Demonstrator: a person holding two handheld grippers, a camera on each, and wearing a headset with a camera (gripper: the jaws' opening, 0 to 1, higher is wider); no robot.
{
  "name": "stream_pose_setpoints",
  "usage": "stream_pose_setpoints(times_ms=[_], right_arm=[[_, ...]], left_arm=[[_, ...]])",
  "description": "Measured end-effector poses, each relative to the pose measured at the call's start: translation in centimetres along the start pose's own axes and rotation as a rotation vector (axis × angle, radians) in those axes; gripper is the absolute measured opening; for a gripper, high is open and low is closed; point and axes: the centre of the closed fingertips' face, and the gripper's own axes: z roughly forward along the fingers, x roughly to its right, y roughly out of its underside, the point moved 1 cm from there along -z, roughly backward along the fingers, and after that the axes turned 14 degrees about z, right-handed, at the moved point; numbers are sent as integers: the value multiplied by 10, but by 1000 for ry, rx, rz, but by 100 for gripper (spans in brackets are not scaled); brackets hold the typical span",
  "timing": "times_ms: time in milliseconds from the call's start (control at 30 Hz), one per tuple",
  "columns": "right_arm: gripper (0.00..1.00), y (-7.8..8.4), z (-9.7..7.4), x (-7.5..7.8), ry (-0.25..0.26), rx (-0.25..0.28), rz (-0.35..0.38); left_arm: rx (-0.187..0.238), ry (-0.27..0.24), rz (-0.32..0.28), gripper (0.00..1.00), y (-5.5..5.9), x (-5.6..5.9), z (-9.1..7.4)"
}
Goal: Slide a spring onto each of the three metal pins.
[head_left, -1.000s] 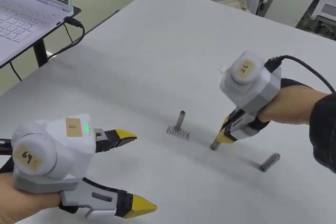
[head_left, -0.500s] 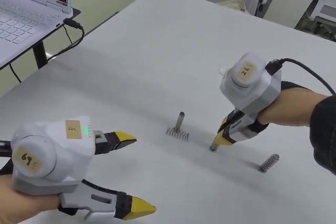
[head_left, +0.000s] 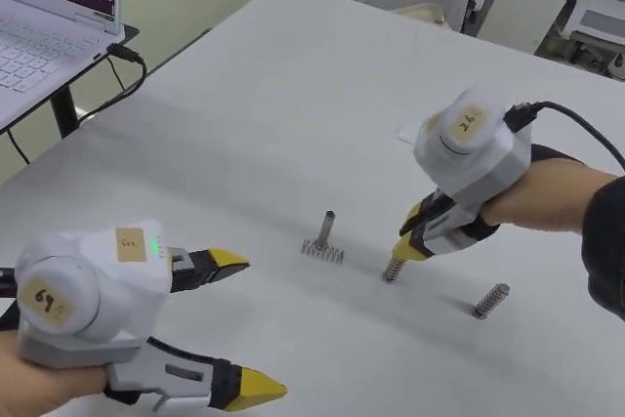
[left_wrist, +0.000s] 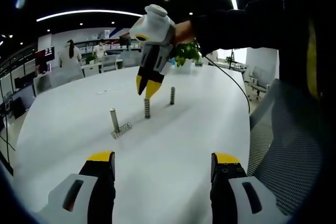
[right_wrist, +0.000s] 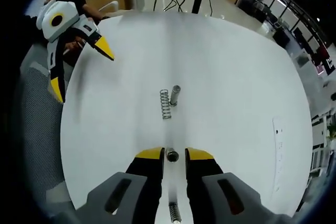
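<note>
A bare metal pin [head_left: 326, 228] stands mid-table with a loose spring [head_left: 322, 252] lying at its foot. To its right, a second pin wears a spring [head_left: 394, 269]. My right gripper [head_left: 405, 241] hovers just above that one, jaws a narrow gap apart, and the pin's top [right_wrist: 171, 155] sits between the tips [right_wrist: 174, 155]. A third spring-covered pin [head_left: 491, 300] stands further right; in the left gripper view [left_wrist: 171, 95] it is upright. My left gripper [head_left: 242, 324] is wide open at the near left, holding nothing.
An open laptop [head_left: 39, 26] sits on a side stand at the far left, its cable [head_left: 127, 56] hanging beside the white table's edge [head_left: 146, 75]. Chairs and desks stand beyond the far edge. A small paper slip [head_left: 407, 134] lies behind the right gripper.
The head camera has shifted a little. My right gripper has risen slightly off the top of the spring on the middle pin. The left gripper has stayed put.
</note>
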Motion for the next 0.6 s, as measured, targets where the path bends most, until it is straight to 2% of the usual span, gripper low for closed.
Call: stream_pose_setpoints(times_ms=[167,233,600], right_arm=[[14,-15,-15,2,27,102,19],[14,-19,-20,0,29,127,24],[14,-29,-15,-23,5,202,45]], left_arm=[[1,-7,-6,71,-1,-1,-1],[0,-9,-5,71,-1,-1,-2],[-2,-25,-8,71,-2,-3,-7]])
